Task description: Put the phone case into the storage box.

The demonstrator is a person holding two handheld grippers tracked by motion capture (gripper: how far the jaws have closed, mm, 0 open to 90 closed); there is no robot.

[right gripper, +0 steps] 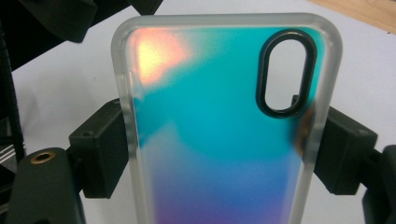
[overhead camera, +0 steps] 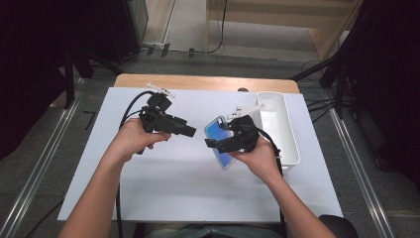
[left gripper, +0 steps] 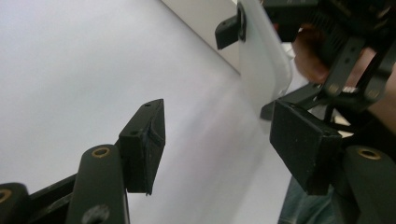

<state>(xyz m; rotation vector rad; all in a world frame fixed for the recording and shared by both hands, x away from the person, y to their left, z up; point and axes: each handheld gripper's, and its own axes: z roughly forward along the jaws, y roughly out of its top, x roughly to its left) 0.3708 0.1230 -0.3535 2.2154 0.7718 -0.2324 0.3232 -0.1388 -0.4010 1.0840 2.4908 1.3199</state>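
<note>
A phone case [right gripper: 219, 135] with an iridescent teal-to-purple back, a frosted rim and an oval black camera ring is clamped across its width by my right gripper [right gripper: 219, 154], which is shut on it. In the high view the phone case [overhead camera: 218, 134] is held tilted above the white mat, right of centre, with the right gripper [overhead camera: 225, 141] on it. My left gripper [overhead camera: 190, 131] stands open at mid-table, pointing right toward the case with a small gap between. From the left gripper view its jaws [left gripper: 224, 144] are spread, and the case's pale edge [left gripper: 266, 60] shows ahead.
A white rectangular bin [overhead camera: 280, 124] stands at the mat's right side, just behind the right hand. The white mat [overhead camera: 148, 188] covers most of the wooden table [overhead camera: 198, 82]. Cables trail from both grippers toward the near edge.
</note>
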